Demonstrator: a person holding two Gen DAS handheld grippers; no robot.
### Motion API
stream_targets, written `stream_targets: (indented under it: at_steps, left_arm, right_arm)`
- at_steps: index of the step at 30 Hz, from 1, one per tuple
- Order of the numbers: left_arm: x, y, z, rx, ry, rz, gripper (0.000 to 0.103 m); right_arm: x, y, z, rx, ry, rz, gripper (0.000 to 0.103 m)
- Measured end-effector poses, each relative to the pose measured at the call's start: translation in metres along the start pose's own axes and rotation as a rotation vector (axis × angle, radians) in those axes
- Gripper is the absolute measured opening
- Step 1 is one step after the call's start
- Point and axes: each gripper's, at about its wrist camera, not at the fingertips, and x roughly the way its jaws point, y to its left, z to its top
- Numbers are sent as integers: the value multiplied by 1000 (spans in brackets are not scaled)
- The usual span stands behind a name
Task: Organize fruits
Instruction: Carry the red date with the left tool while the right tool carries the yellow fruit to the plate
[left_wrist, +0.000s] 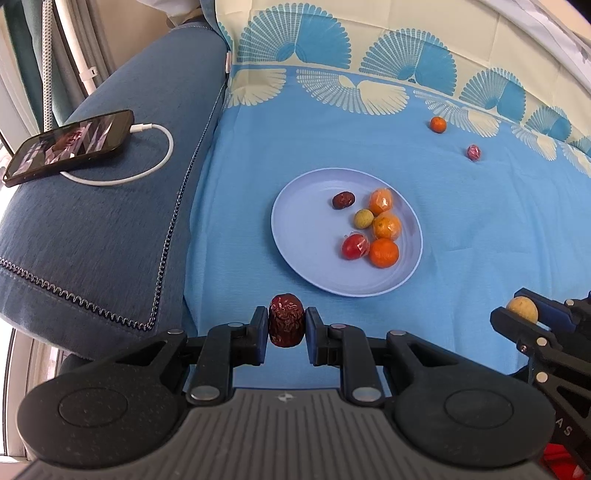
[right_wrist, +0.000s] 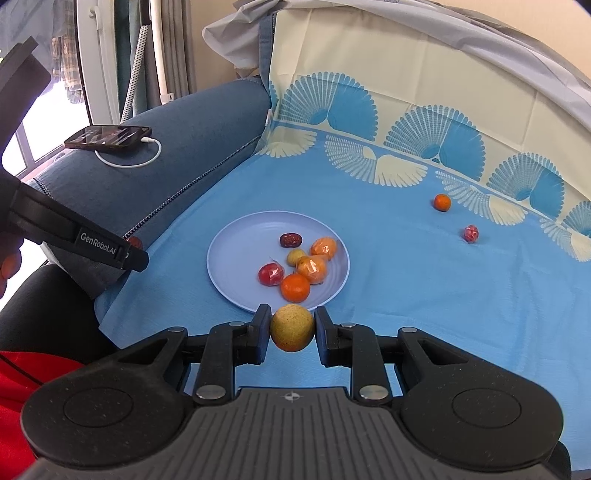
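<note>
A light blue plate (left_wrist: 306, 240) (right_wrist: 236, 266) lies on the blue cloth and holds several fruits: oranges, a red wrapped fruit, a small yellow fruit and a dark red date. My left gripper (left_wrist: 286, 326) is shut on a wrinkled red date (left_wrist: 286, 319), just in front of the plate's near rim. My right gripper (right_wrist: 291, 328) is shut on a yellow-green round fruit (right_wrist: 292, 326), also seen in the left wrist view (left_wrist: 522, 309), near the plate's near edge. A small orange (left_wrist: 438, 124) (right_wrist: 442, 202) and a red wrapped fruit (left_wrist: 474, 152) (right_wrist: 471, 233) lie loose on the cloth beyond the plate.
A blue sofa arm (left_wrist: 110, 221) rises to the left, with a phone (left_wrist: 70, 146) (right_wrist: 109, 136) and its white charging cable on it. The patterned cloth climbs up the backrest behind. The left gripper's body (right_wrist: 74, 236) crosses the left of the right wrist view.
</note>
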Motion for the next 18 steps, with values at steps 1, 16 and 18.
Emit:
stream_targets:
  at_steps: [1, 16, 18]
  left_arm:
    - [1, 0, 2, 0, 0, -1, 23]
    - [28, 0, 45, -9, -12, -4, 23]
    - [33, -1, 51, -9, -11, -5, 23]
  right_arm:
    - [2, 0, 1, 1, 1, 1, 27]
    - [43, -4, 25, 9, 15, 12, 27]
    - [49, -6, 29, 12, 16, 14, 27]
